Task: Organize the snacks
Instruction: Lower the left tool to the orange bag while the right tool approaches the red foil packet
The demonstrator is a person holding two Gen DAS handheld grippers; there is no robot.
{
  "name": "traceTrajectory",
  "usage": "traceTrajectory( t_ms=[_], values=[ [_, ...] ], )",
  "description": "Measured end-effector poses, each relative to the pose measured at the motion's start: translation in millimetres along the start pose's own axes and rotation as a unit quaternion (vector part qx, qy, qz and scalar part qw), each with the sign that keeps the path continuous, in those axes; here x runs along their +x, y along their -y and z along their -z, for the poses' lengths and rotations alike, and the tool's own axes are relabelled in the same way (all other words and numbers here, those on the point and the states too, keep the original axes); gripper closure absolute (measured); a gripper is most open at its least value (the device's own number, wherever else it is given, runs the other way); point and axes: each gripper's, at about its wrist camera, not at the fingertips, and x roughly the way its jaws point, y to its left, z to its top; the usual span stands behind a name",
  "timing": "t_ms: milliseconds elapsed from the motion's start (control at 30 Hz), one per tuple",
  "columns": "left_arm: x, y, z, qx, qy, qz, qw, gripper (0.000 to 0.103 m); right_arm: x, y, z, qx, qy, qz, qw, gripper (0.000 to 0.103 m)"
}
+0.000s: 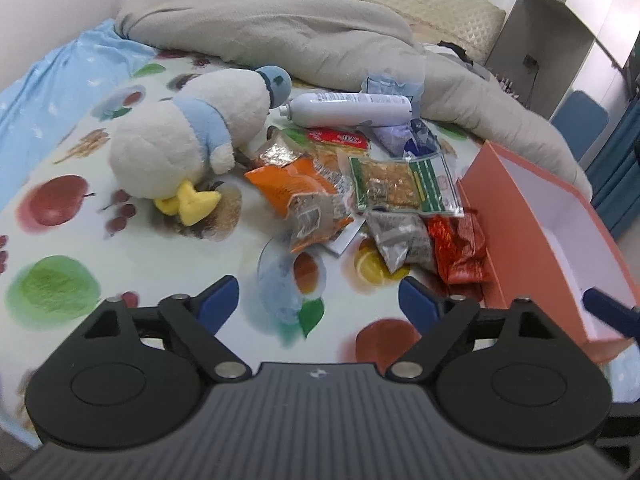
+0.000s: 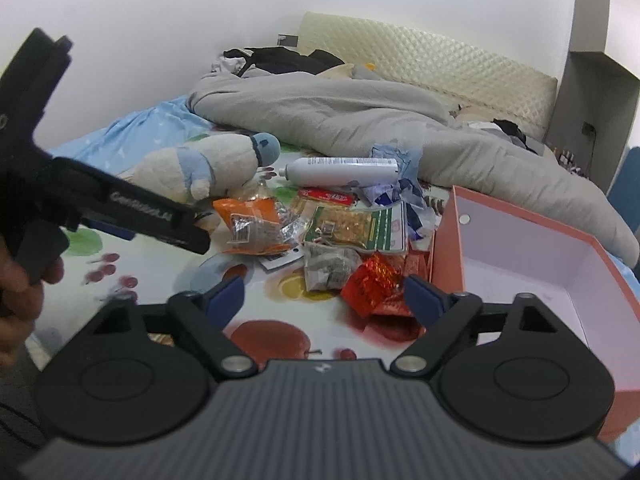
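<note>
With both our left gripper [image 1: 318,302] and right gripper [image 2: 324,300] spread and empty above the snack pile [image 1: 360,196] beside the orange box [image 1: 532,216], we risk pinching several overlapping slippery packets together and scattering them.

A loose pile of snack packets [image 1: 360,196] was spread flat on the fruit-printed sheet. An orange bag [image 1: 296,192] lay leftmost, a clear green-striped packet [image 1: 396,184] was overlapped at centre, and red foil packets [image 1: 460,252] touched the open salmon box [image 1: 516,216].
</note>
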Motion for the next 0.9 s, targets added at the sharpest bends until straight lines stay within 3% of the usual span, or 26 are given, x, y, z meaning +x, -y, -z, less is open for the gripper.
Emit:
traceTrajectory(
  t_ms=[233, 467, 567, 833, 900],
  values=[
    [38, -11, -13, -0.036, 0.003, 0.056, 0.9978, 0.027, 43, -7, 5, -0.028, -0.024, 0.0, 0.999, 0.04],
    [74, -21, -21, -0.053, 0.0, 0.056, 0.997, 0.031, 91, -2, 16, -0.052, -0.067, 0.024, 0.996, 0.051],
    [88, -25, -26, -0.057, -0.002, 0.058, 0.9967, 0.032, 110, 0, 20, -0.059, -0.092, 0.025, 0.994, 0.064],
    [120, -32, -31, -0.067, -0.005, 0.054, 0.9963, 0.041, 146, -1, 24, -0.088, -0.111, 0.038, 0.989, 0.065],
    [125, -32, -34, -0.067, -0.005, 0.06, 0.996, 0.046, 154, 3, 24, -0.081, -0.121, 0.032, 0.989, 0.072]
  ],
)
